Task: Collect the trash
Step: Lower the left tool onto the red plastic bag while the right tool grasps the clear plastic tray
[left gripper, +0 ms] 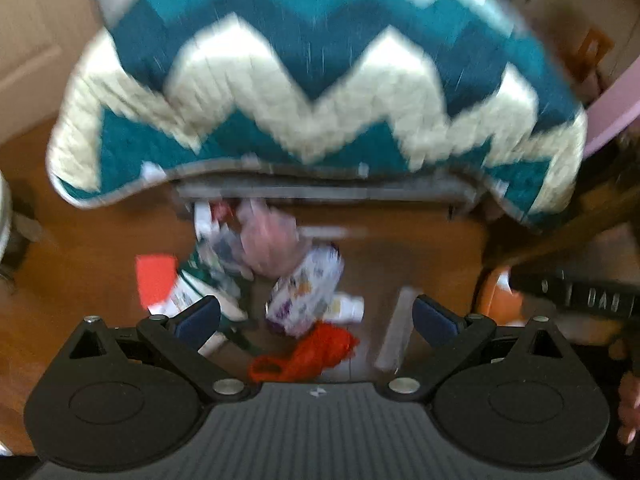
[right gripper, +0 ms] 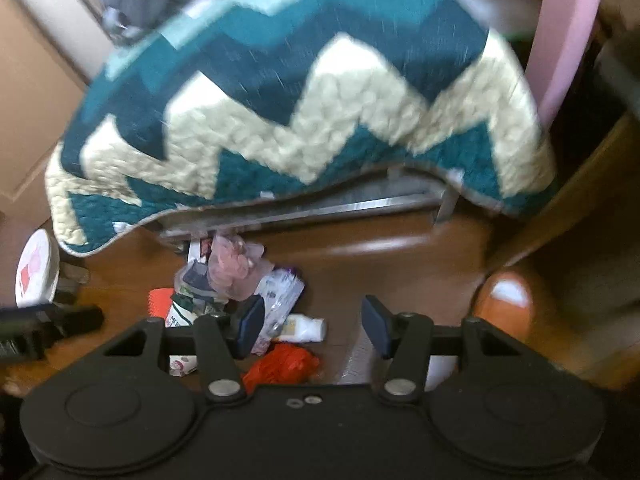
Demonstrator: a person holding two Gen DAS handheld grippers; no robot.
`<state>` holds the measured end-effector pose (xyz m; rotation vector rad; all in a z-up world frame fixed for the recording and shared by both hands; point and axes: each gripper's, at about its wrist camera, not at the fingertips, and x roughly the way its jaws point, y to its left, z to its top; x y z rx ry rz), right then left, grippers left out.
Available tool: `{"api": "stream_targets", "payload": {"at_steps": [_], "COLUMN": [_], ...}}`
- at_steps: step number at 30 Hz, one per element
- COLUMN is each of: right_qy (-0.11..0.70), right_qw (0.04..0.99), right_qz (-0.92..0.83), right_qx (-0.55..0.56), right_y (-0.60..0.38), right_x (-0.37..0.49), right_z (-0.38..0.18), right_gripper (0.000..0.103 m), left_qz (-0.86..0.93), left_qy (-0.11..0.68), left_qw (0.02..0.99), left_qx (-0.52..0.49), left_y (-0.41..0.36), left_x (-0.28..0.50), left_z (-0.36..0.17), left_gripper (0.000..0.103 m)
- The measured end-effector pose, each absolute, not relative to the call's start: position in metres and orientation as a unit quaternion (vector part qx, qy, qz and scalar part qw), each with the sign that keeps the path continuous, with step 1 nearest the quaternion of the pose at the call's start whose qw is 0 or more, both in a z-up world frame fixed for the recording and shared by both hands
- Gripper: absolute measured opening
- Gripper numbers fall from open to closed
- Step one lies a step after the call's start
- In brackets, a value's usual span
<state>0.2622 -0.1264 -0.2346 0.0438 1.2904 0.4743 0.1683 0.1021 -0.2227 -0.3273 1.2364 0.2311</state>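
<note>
Beneath quilted chevron blanket point(left gripper: 312, 80), crinkled plastic trash point(left gripper: 280, 276) on glossy wood floor point(left gripper: 420, 248).

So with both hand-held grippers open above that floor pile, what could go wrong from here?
The trash pile is tangled: closing on the orange bag may drag neighbours such as the white bottle. The quilt overhangs the pile's far end, so reaching there might snag it. Both views are blurred, so aim may be off.

Trash pile point(left gripper: 276, 280) on floor point(left gripper: 420, 248) (before quilt point(left gripper: 312, 92)); bottle point(right gripper: 302, 330) nearest.
</note>
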Motion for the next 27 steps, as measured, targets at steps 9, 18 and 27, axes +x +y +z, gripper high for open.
{"api": "stream_targets", "payload": {"at_steps": [9,18,27], "right_qy": [0.692,0.741,0.762], "right_qw": [0.705,0.663,0.641], "right_qz": [0.144,0.096,0.08], "right_qx": [0.047,0.051,0.049], "right_y": [-0.111,-0.114,-0.105], "right_x": [0.303,0.313,0.311], "right_z": [-0.374,-0.478,-0.534], "right_gripper": [0.053,0.053,0.055], "left_qz": [0.049,0.035,0.037], "left_qy": [0.694,0.754,0.779], "left_qw": [0.707,0.644,0.607], "left_qx": [-0.124,-0.124,-0.155], "left_y": [0.088,0.081,0.086], "left_x": [0.199,0.217,0.223], "left_z": [-0.365,-0.468,-0.525], "left_gripper": [0.103,0.103,0.102]}}
